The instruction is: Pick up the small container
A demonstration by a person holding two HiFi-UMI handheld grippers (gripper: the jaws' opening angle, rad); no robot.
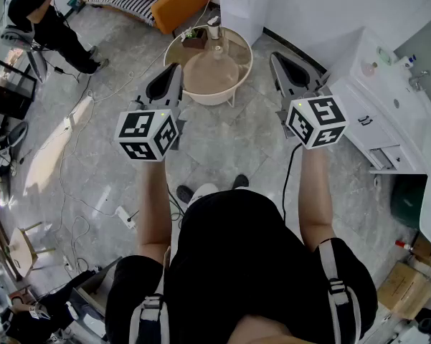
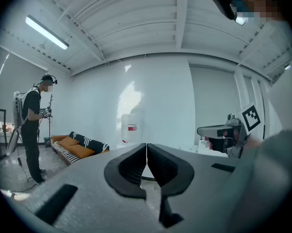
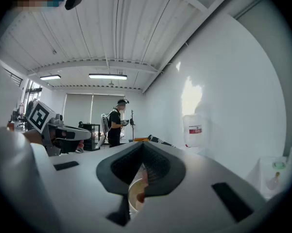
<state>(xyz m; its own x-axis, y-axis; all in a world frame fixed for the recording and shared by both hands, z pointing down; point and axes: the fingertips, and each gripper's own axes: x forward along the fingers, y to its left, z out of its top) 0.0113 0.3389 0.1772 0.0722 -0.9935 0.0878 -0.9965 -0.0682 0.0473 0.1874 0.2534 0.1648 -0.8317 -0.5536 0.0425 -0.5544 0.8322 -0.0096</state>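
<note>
Now, with your left gripper [image 1: 176, 67] and right gripper [image 1: 274, 54] both closed and empty, the small container [image 1: 214, 27] stands on the round table [image 1: 209, 100] at top centre, ahead between them, slightly nearer the left one.

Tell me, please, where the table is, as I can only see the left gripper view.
Observer: The round table lies ahead of and below the left gripper and the right gripper, roughly midway between them in the head view.
Operator: Is the small container on it?
Observer: Several small things stand on its far side, among them a dark planter. I cannot tell which one is the container.
Operator: Does the right gripper hold anything?
Observer: No, the right gripper view shows its jaws together with nothing held.
</note>
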